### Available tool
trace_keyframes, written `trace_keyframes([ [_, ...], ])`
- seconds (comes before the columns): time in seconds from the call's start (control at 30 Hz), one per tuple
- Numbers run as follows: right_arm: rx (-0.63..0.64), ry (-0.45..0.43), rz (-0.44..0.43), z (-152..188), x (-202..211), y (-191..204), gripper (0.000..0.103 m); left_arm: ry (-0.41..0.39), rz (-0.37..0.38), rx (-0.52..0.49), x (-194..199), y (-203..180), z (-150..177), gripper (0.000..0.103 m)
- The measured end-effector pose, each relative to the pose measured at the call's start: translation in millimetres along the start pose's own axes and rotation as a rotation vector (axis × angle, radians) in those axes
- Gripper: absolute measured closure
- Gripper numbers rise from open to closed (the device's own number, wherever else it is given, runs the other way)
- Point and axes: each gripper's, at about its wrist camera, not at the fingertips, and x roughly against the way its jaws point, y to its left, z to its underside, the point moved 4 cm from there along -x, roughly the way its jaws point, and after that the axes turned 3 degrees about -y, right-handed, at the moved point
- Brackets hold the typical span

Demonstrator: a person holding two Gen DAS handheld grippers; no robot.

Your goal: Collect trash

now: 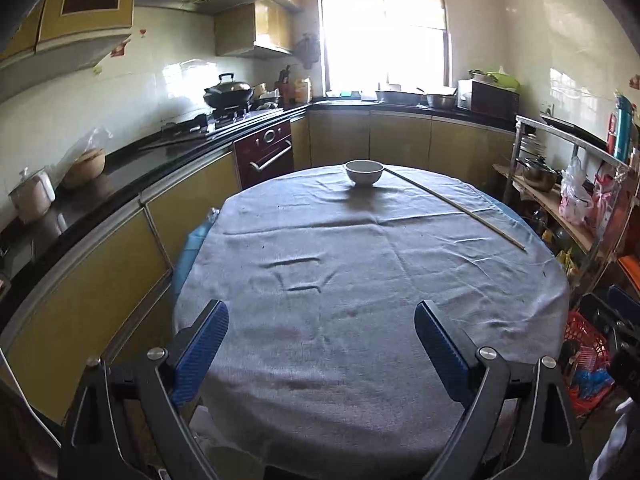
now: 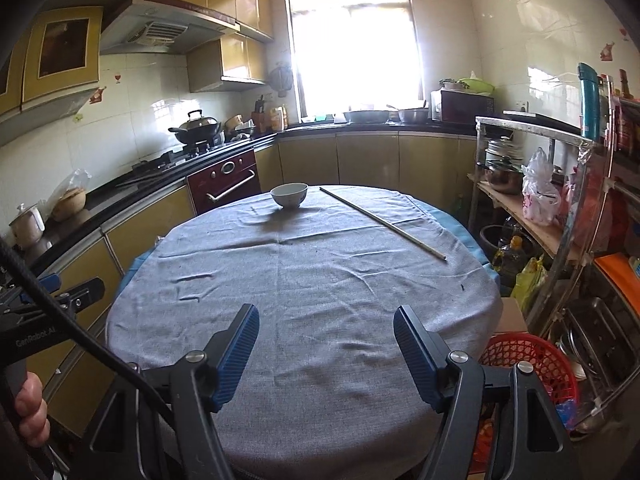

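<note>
A round table under a grey cloth (image 1: 320, 248) (image 2: 304, 280) fills both views. On its far side stand a white bowl (image 1: 364, 172) (image 2: 289, 195) and a long thin stick (image 1: 456, 208) (image 2: 384, 222) lying to the right of the bowl. My left gripper (image 1: 322, 308) hovers over the near edge of the cloth, jaws wide open and empty. My right gripper (image 2: 326, 312) hangs over the near edge too, open with nothing between its blue pads. A red mesh basket (image 1: 584, 344) (image 2: 528, 356) sits low beside the table's right side, with coloured wrappers in it.
Kitchen counter with a wok (image 1: 229, 91) and an oven (image 1: 266, 152) runs along the left and back. A metal shelf rack (image 2: 560, 216) with pots, bags and bottles stands close on the right. A hand (image 2: 32, 400) holds the other gripper's handle at the left edge.
</note>
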Motion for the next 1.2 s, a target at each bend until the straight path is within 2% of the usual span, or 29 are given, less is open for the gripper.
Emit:
trace_keyframes([
  [0.57, 0.017, 0.033, -0.025, 12, -7, 10, 0.030, 0.028, -0.023, 0.019, -10, 8, 15, 0.009],
  [1.2, 0.023, 0.058, -0.038, 19, -13, 15, 0.030, 0.056, -0.008, 0.023, -15, 6, 23, 0.009],
])
